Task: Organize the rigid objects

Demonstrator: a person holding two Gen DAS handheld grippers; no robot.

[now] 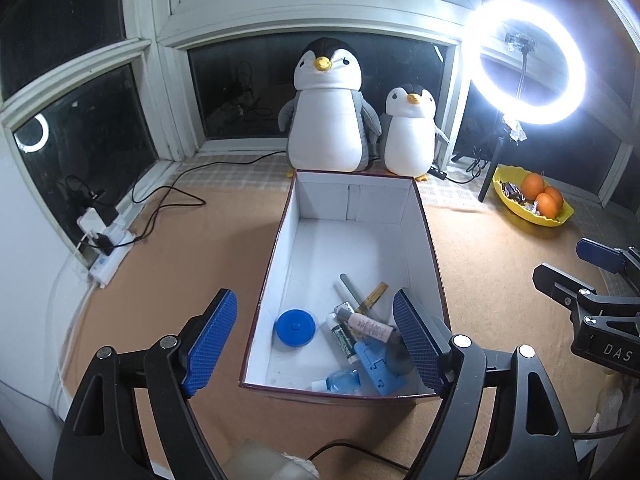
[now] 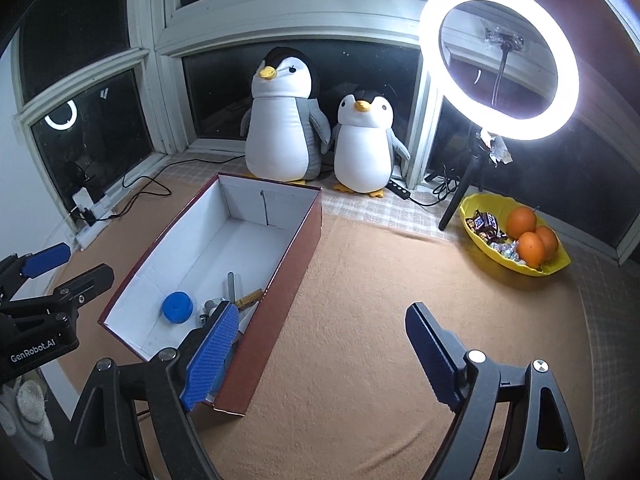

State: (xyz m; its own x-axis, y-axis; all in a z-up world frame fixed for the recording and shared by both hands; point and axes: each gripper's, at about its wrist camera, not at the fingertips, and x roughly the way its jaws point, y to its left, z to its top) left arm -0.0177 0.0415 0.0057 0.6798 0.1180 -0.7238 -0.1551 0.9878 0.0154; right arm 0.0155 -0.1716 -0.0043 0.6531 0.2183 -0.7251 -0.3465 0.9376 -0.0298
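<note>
Overhead, both grippers are hanging tilted downward with nothing between their blue pads. The left gripper (image 1: 320, 340) is gaping wide over the near end of the open box (image 1: 432, 240), where a blue round lid (image 1: 296, 327), a pink tube (image 1: 370, 327), a clear blue bottle (image 1: 342, 380) and a blue plastic piece (image 1: 378, 366) are lying clustered on the white floor. The right gripper (image 2: 324, 354), equally wide, is hovering just beside the box's right wall, over the tan tablecloth (image 2: 400, 300), its left pad overlapping the box's near corner. Two plush penguins (image 1: 328, 112) are sitting behind.
</note>
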